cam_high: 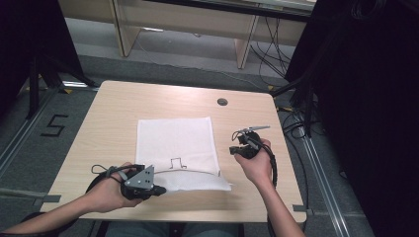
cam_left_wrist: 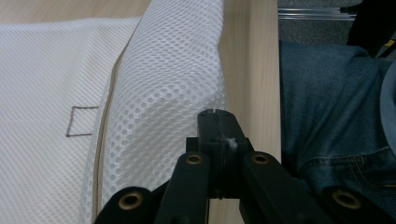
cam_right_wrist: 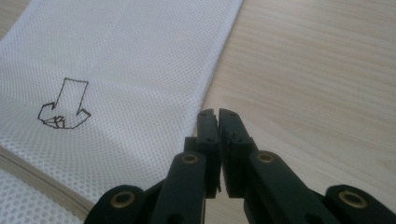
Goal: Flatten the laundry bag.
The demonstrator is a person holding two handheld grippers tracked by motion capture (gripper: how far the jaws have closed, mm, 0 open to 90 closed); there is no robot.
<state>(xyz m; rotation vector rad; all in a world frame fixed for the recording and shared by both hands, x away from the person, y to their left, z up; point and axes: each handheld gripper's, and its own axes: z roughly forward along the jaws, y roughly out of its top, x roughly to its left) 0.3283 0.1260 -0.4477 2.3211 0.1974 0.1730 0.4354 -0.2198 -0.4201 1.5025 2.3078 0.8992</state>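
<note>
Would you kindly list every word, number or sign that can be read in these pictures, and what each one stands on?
"5": black figure on the grey floor left of the table.
Drawn arrow outline, no letters: on the white mesh bag.
Small stitched rectangle, no letters: on the same bag, in the left gripper view.
No other text is readable.

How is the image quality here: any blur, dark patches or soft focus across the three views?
High view: the table is evenly lit, both side edges fall into near black. Left gripper view: the mesh bag is sharp, the black left gripper is dark and slightly soft. Right gripper view: weave and wood grain are crisp, no glare.
</note>
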